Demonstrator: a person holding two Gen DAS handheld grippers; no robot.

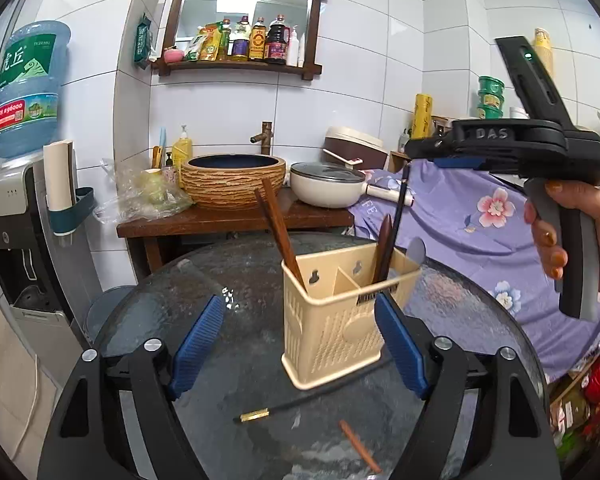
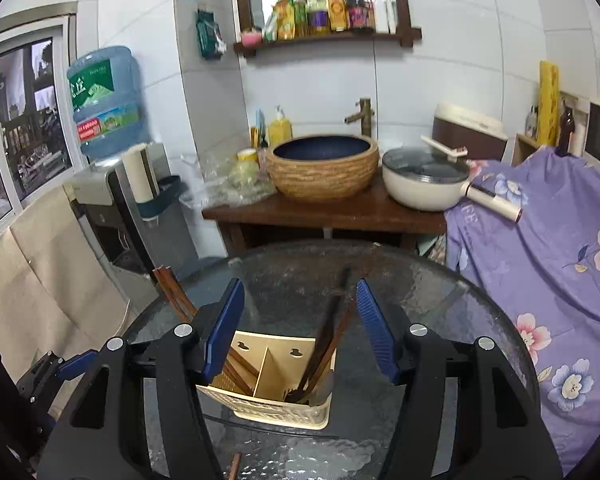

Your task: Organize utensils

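The cream utensil holder (image 1: 340,320) stands on the glass table (image 1: 180,300) (wooden chopsticks (image 1: 278,228) inside). The left gripper (image 1: 300,340) and right gripper (image 2: 300,328) are released, apparently empty; a black chopstick (image 1: 320,394) lies beside the holder.

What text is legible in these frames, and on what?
"DAS": raised letters on the right gripper body.
"虎丘": green label of the water jug.
"FE": tail of a word on the purple floral cloth.
Red strip on the jug: digits, too blurred to read.
Sauce bottles on the shelf: labels too small.
Green tubs: unreadable.
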